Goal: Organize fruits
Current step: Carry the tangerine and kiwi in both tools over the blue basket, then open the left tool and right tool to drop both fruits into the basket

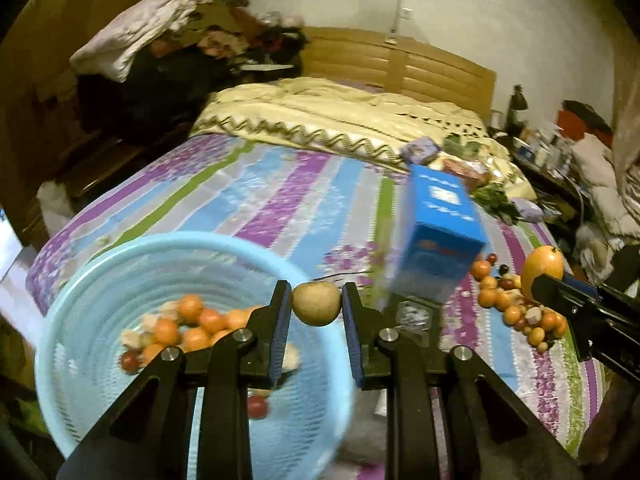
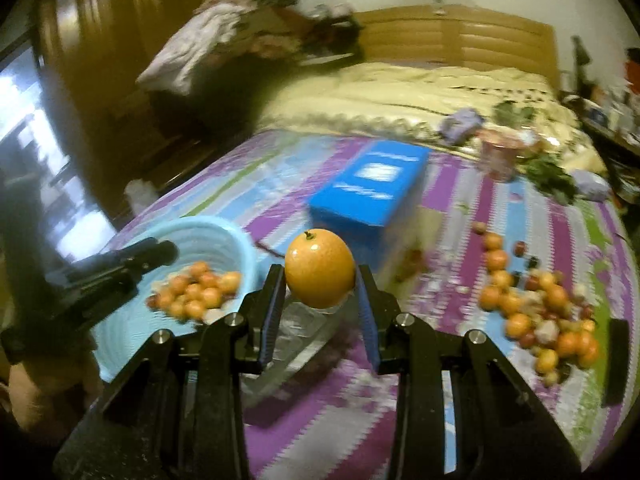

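Note:
My left gripper [image 1: 316, 304] is shut on a small tan round fruit [image 1: 316, 303] and holds it above the far rim of a light blue basket [image 1: 80, 320] with several small orange and red fruits in it. My right gripper [image 2: 320, 276] is shut on a large orange [image 2: 320, 268] and holds it above the bed, right of the basket [image 2: 236, 240]. The orange [image 1: 542, 266] and the right gripper's fingers [image 1: 560, 288] also show at the right of the left wrist view. A pile of small loose fruits [image 2: 536, 312] lies on the striped bedspread [image 2: 460, 320] at right.
A blue box [image 1: 440, 232] stands on the bed beyond both grippers. A clear plastic tray [image 2: 296, 336] lies under the right gripper. A cream quilt [image 1: 340, 112], leafy greens [image 2: 552, 176] and a wooden headboard [image 1: 400, 60] lie further back. The bed edge falls off at left.

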Tool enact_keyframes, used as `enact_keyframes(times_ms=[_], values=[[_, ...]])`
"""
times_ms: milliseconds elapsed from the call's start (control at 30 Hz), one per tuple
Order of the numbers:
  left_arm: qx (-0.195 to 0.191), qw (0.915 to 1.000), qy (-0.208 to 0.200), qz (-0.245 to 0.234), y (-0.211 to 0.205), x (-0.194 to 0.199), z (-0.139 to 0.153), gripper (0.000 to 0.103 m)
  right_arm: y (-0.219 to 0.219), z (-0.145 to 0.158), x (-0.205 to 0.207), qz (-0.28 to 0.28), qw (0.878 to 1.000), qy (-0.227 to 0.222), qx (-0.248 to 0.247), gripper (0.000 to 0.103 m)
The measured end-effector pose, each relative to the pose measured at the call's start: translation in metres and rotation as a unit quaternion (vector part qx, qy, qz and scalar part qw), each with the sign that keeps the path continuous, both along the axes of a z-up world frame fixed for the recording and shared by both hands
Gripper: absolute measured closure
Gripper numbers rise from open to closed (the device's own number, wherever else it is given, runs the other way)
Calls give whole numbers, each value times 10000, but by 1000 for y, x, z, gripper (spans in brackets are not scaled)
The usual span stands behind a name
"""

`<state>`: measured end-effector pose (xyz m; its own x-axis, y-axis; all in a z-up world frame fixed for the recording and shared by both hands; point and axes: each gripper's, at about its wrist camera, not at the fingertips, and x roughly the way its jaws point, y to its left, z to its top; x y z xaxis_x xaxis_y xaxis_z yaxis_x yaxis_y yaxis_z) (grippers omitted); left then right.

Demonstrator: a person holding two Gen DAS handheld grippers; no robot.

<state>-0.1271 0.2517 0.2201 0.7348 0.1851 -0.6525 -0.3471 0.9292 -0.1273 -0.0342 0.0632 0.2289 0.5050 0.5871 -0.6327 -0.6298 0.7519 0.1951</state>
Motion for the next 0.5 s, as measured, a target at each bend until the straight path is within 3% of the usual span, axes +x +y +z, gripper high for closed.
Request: enact_keyframes(times_ms=[500], values=[[-300, 9961, 170, 815, 104, -64, -14, 77, 109, -2, -25, 981, 9943, 329, -238, 67]])
